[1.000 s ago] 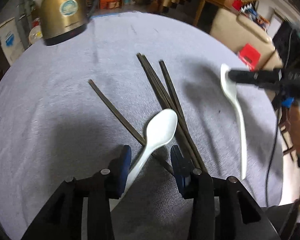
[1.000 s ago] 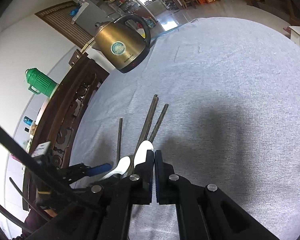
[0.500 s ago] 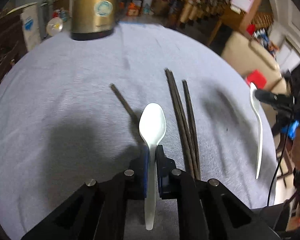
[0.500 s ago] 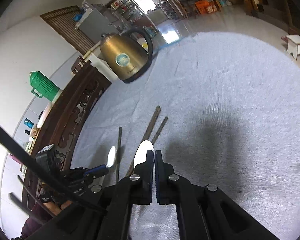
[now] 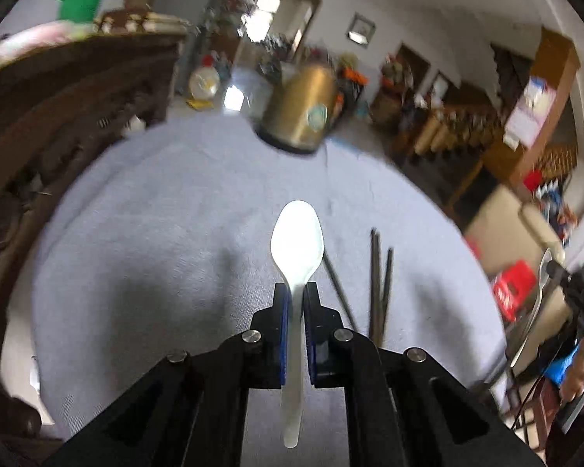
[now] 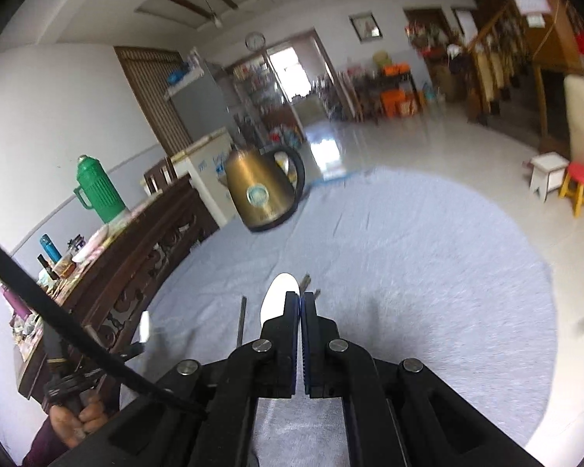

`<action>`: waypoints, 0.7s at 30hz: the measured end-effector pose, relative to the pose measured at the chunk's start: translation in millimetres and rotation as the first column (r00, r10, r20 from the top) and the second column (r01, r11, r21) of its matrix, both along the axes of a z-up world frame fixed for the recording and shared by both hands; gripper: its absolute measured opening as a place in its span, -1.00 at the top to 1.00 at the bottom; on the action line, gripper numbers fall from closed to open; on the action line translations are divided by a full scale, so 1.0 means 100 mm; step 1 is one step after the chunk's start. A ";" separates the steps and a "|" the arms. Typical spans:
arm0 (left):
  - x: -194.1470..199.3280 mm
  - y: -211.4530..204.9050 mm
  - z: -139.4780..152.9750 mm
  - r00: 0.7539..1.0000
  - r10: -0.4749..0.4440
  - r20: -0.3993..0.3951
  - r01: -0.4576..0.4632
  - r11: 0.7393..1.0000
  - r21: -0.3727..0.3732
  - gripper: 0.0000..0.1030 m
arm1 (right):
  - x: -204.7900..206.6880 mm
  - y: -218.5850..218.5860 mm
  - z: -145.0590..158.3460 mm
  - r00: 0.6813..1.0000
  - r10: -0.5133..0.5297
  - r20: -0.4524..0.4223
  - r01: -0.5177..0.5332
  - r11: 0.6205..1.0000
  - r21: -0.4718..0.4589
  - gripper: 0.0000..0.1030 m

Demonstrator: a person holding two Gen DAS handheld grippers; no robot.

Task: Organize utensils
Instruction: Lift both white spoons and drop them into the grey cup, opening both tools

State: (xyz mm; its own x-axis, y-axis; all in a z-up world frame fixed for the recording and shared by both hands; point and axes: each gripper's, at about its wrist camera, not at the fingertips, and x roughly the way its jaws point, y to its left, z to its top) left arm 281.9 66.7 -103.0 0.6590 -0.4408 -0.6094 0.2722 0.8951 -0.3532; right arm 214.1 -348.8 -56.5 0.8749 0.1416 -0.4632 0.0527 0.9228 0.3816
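My left gripper (image 5: 296, 292) is shut on the handle of a white plastic spoon (image 5: 296, 237) and holds it above the grey table, bowl forward. Several dark chopsticks (image 5: 377, 280) lie on the cloth to its right. My right gripper (image 6: 300, 300) is shut on a second white spoon (image 6: 278, 295), whose bowl sticks out left of the fingers; it also shows at the right edge of the left wrist view (image 5: 541, 276). Chopstick ends (image 6: 242, 319) show beyond the right gripper.
A gold kettle (image 5: 303, 116) stands at the far side of the round, grey-clothed table (image 5: 155, 233); it also shows in the right wrist view (image 6: 261, 190). A dark carved wooden sideboard (image 6: 128, 272) runs along the table's left. Stools (image 6: 576, 186) stand on the floor to the right.
My left gripper closed on the white spoon and lifted it off the table, tilting up. My right gripper, still holding its spoon, has also risen and tilted up.
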 end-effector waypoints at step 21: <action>-1.29 -0.74 0.42 0.938 -0.047 0.344 0.089 0.990 -0.108 0.84 | -0.64 1.28 0.01 0.975 0.059 0.213 0.013 0.946 -0.323 0.96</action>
State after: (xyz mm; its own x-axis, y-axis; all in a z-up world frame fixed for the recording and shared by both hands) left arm 153.0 -7.7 -60.7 0.7834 -0.5477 -0.2936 0.4534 0.8269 -0.3327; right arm 150.4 -221.0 -55.1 0.9572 0.0380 -0.2870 -0.0202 0.9977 0.0648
